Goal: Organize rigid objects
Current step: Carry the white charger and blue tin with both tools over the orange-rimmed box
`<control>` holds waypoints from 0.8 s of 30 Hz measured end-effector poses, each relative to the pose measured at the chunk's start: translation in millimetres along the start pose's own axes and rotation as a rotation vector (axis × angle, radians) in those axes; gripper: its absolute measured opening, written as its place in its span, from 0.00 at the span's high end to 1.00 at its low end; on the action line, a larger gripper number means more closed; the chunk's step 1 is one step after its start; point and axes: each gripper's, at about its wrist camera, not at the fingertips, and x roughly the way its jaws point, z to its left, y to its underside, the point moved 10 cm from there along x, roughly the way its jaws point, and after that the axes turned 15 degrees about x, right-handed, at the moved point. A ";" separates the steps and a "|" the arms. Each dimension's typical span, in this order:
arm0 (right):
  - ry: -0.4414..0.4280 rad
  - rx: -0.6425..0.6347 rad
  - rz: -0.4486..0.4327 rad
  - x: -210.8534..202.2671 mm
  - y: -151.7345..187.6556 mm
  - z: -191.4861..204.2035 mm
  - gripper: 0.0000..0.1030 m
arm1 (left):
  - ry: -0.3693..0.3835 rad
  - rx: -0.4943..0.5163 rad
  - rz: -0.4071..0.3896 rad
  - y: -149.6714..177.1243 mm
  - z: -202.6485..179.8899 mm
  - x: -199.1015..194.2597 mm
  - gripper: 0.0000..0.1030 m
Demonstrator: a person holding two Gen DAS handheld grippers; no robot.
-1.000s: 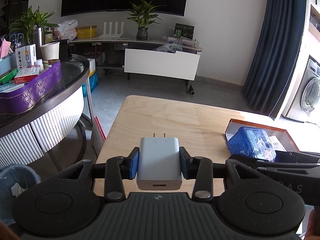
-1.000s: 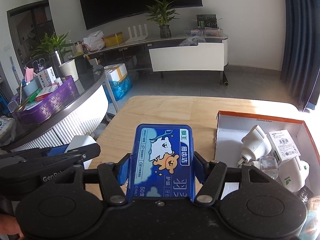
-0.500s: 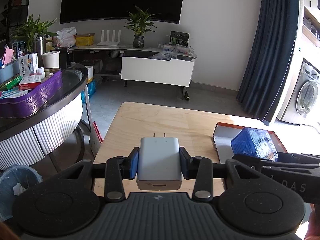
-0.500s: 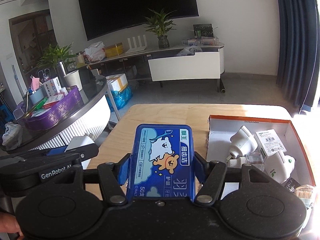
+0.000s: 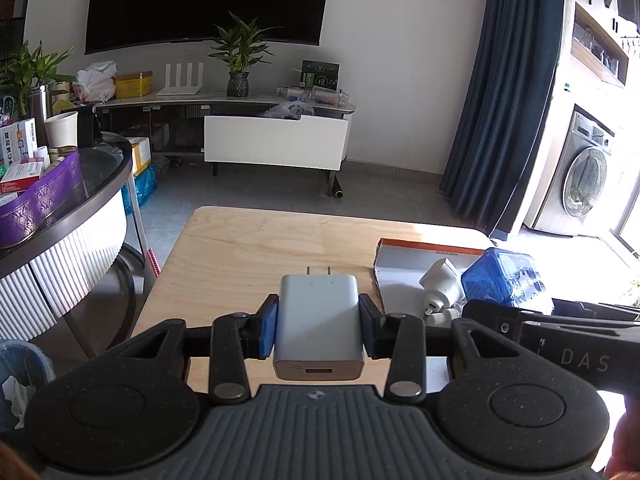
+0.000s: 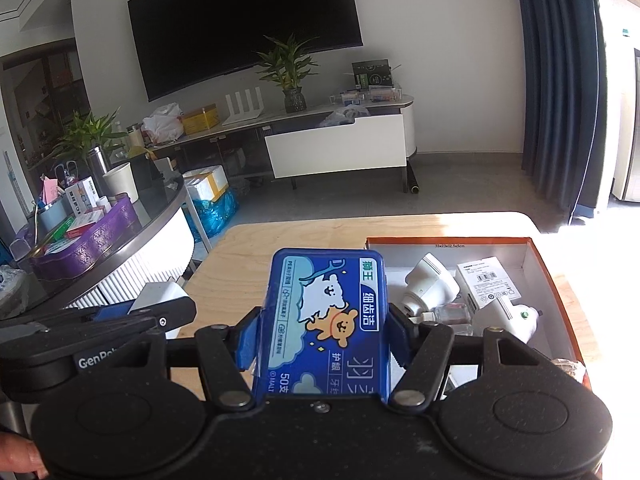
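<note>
My left gripper [image 5: 319,326] is shut on a white USB charger [image 5: 319,320] with its two prongs pointing forward, held above the wooden table [image 5: 248,256]. My right gripper [image 6: 322,334] is shut on a blue floss-pick box [image 6: 326,316] with a cartoon bear label, held just left of the orange-rimmed cardboard box [image 6: 448,242]. That box holds white plug adapters [image 6: 430,284], a small white carton [image 6: 486,282] and a small glass bottle [image 6: 450,314]. The blue box also shows in the left wrist view [image 5: 502,282], over the cardboard box [image 5: 420,258].
A round glass counter [image 5: 100,168] with a purple tray of medicine boxes [image 5: 40,196] stands left of the table. A TV stand [image 5: 276,140] with a plant lies beyond. A washing machine [image 5: 584,184] and dark curtain [image 5: 504,120] are at the right.
Both grippers have risen and drawn back, keeping their loads. The whole cardboard box and its contents have come into the right wrist view.
</note>
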 end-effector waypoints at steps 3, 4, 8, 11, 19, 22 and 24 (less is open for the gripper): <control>0.022 0.021 -0.010 -5.4 -3.7 -16.5 0.27 | 0.028 0.018 0.002 -1.1 -13.2 3.9 0.60; 0.030 0.027 -0.015 -7.6 -5.3 -22.3 0.27 | 0.039 0.021 0.002 -1.7 -17.3 5.1 0.60; 0.060 0.047 -0.033 -15.0 -11.0 -41.5 0.27 | 0.074 0.051 -0.007 -6.6 -36.6 10.0 0.60; 0.083 0.062 -0.047 -20.2 -15.2 -56.3 0.27 | 0.095 0.079 -0.014 -10.3 -50.8 14.1 0.60; 0.137 0.089 -0.075 -31.3 -23.5 -88.9 0.27 | 0.155 0.118 -0.017 -15.6 -81.5 23.5 0.60; 0.150 0.098 -0.083 -33.4 -26.8 -99.0 0.27 | 0.171 0.131 -0.013 -15.4 -89.0 27.0 0.60; 0.161 0.100 -0.088 -34.8 -28.3 -104.6 0.27 | 0.181 0.136 -0.008 -14.6 -93.6 29.7 0.60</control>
